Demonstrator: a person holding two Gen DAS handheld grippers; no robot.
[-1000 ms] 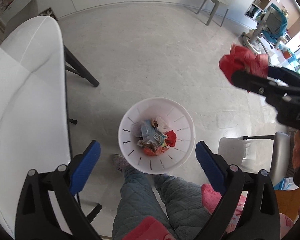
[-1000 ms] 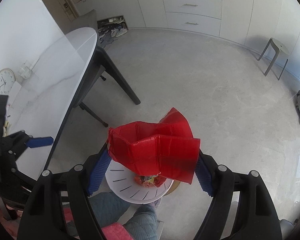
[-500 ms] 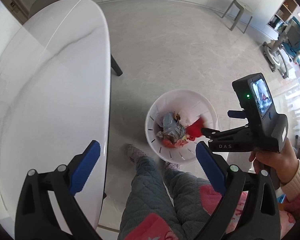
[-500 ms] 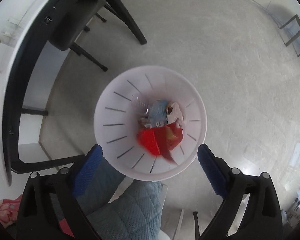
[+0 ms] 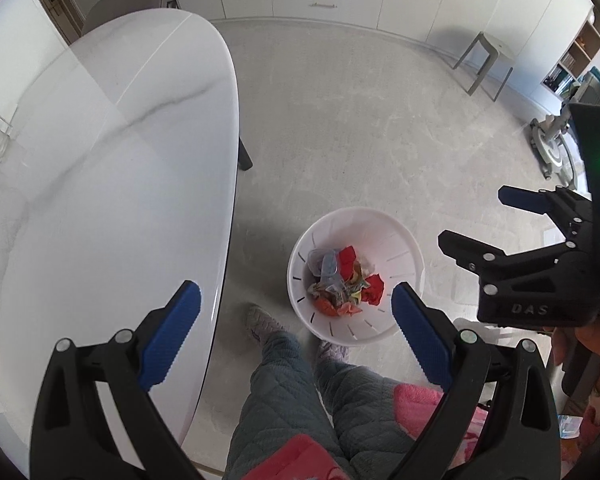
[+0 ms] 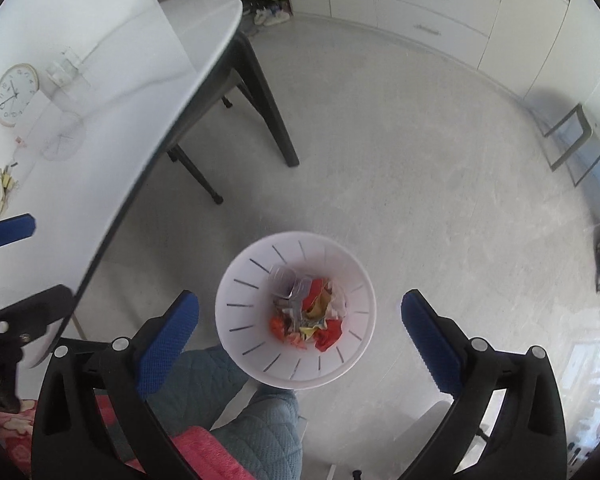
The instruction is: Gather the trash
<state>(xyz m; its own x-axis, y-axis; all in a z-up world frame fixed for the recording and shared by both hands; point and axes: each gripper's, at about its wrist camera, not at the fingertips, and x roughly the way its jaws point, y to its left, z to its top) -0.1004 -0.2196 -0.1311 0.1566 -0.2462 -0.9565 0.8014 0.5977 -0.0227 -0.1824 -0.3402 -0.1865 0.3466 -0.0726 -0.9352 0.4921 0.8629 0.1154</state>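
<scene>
A white slotted bin (image 5: 380, 218) (image 6: 260, 364) stands on the floor, holding crumpled trash (image 5: 342, 280) (image 6: 310, 314) with red wrappers (image 5: 374, 289) among it. My right gripper (image 6: 300, 340) hangs above the bin; its jaws are opening and nothing is between them. In the left wrist view it shows at the right edge (image 5: 484, 220), held by a hand. My left gripper (image 5: 296, 328) is open and empty, to the left of the bin near the table's edge, and it appears at the far left of the right wrist view (image 6: 20, 272).
A white marble table (image 5: 100, 160) (image 6: 120, 80) with dark legs (image 6: 268, 100) fills the left side. The person's quilted legs (image 5: 300, 392) stand just before the bin. A stool (image 5: 484, 60) and cabinets line the far wall. A clock (image 6: 16, 94) is at the table's left.
The right gripper, shut on a red wrapper a second ago, opened over the bin and the wrapper now lies inside. The left gripper drifted toward the table.
</scene>
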